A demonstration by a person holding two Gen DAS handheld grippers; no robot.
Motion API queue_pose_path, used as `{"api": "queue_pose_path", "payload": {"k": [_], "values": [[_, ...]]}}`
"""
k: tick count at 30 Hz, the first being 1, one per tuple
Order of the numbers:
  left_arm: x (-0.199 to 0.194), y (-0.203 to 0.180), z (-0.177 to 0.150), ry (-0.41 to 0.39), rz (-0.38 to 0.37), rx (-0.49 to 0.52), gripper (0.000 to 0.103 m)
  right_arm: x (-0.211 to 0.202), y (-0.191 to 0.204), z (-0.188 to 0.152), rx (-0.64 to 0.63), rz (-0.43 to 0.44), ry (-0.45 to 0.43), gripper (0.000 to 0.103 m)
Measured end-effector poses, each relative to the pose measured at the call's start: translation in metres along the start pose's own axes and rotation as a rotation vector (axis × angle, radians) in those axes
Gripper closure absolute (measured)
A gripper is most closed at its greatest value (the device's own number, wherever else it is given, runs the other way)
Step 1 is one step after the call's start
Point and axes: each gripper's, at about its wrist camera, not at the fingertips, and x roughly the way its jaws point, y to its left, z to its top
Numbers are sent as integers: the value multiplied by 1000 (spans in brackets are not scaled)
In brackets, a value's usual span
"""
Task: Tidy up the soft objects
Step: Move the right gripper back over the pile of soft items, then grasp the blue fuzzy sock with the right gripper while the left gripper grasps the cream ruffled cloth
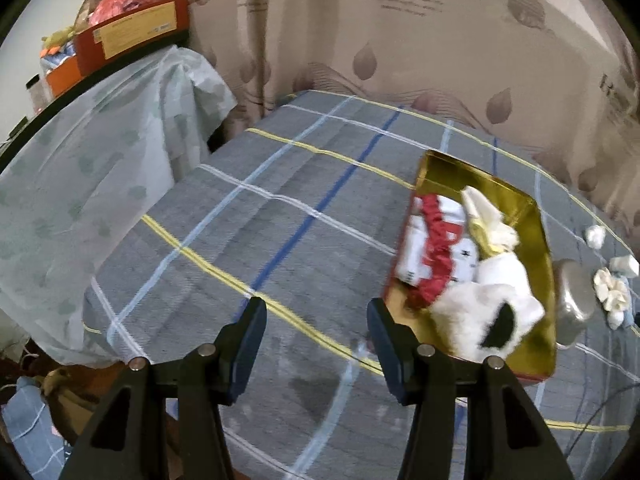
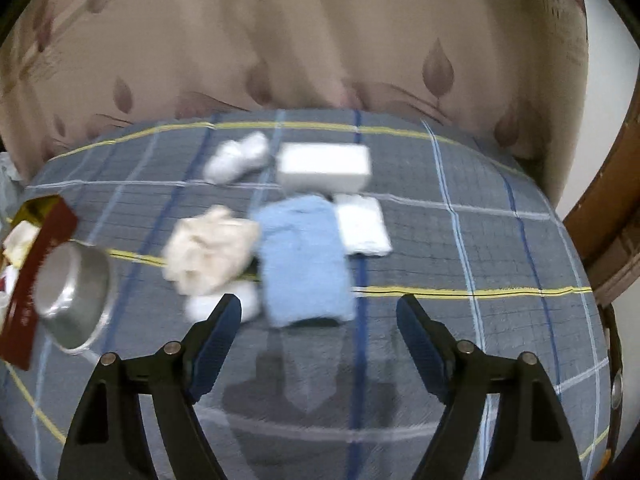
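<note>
A gold-lined red box [image 1: 536,216] lies on the plaid bedspread at the right of the left wrist view. It holds a white plush toy [image 1: 480,312], a red scrunchie [image 1: 436,264] and white packets. My left gripper [image 1: 316,328] hangs open over bare bedspread just left of the box. In the right wrist view my right gripper [image 2: 320,320] is open and empty above the bed. Just beyond its fingertips lie a folded light blue cloth [image 2: 304,256], a crumpled cream cloth [image 2: 208,252], a white folded cloth [image 2: 364,224], a white block [image 2: 324,166] and white socks [image 2: 236,158].
A metal bowl [image 2: 68,292] leans against the red box's side [image 2: 36,280]. A beige leaf-print curtain [image 1: 400,40] hangs behind the bed. To the left stands a table under a pale cover [image 1: 100,160] with boxes on top. A wooden frame [image 2: 608,216] stands at the right.
</note>
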Motion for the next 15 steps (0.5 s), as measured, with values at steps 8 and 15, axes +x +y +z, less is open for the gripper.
{"api": "queue_pose_path", "payload": {"k": [8, 15], "values": [[-5, -63, -3, 14, -77, 119, 49, 54, -8, 14, -10, 59, 37, 29], [-7, -142, 2, 19, -170, 253, 49, 70, 1, 15, -14, 163, 36, 69]]}}
